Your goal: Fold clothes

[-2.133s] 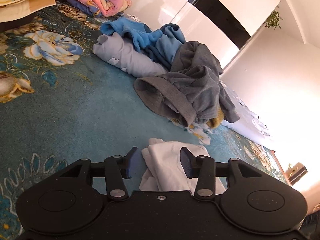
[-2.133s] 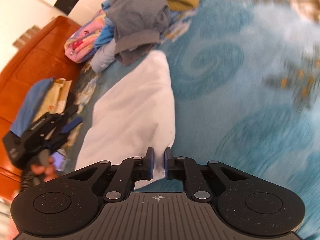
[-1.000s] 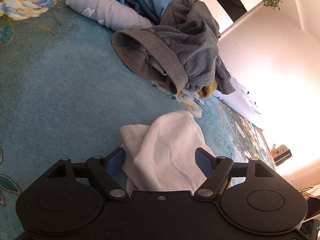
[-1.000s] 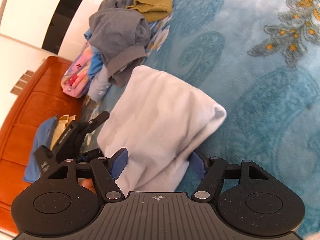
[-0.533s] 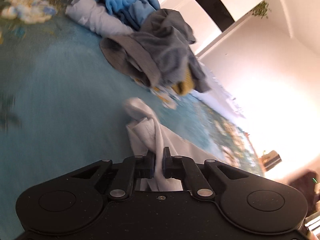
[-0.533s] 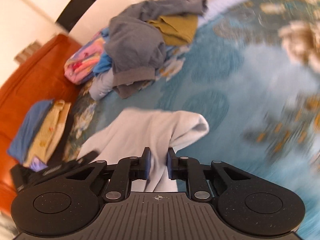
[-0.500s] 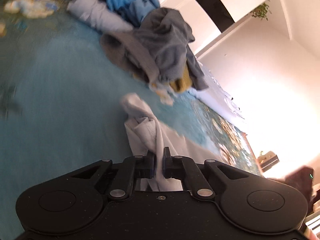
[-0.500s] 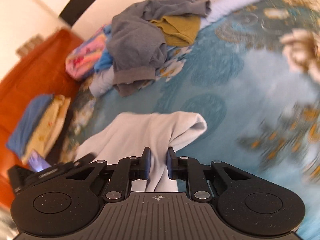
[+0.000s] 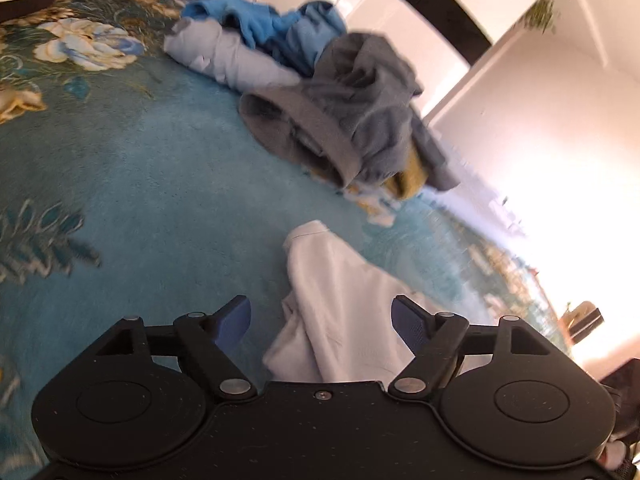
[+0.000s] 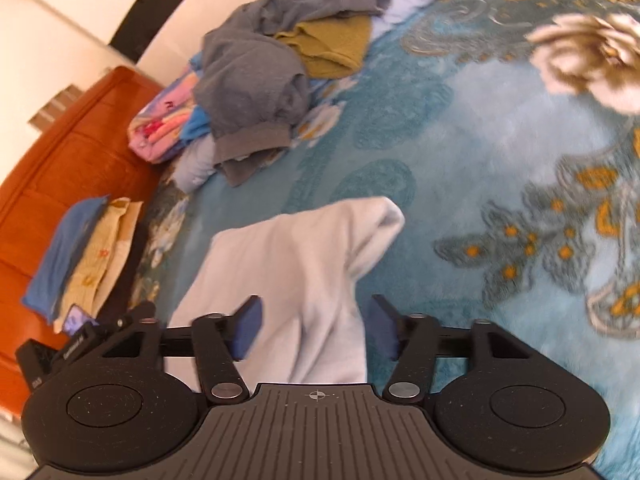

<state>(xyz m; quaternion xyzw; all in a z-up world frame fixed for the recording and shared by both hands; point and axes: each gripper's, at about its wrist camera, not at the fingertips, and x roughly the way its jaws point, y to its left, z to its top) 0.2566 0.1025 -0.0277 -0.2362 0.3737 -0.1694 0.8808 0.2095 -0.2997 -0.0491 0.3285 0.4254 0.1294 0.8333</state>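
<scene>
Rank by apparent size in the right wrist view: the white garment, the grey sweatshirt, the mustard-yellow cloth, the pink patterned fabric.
1. White garment, though it lies nearest the camera, so this is unsure.
2. Grey sweatshirt.
3. Mustard-yellow cloth.
4. Pink patterned fabric, partly hidden under the pile.

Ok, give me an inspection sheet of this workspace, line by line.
Surface: teal floral blanket, mostly bare in the middle.
Job's things: white garment partly folded, lying flat between both grippers.
Clutter: grey sweatshirt heaped on blue and mustard clothes; pink bundle; folded stack by the headboard.
Grippers: left gripper open; right gripper open; neither grips the cloth.
Cables: nothing seen.
Surroundings: white wall, bright glare.
</scene>
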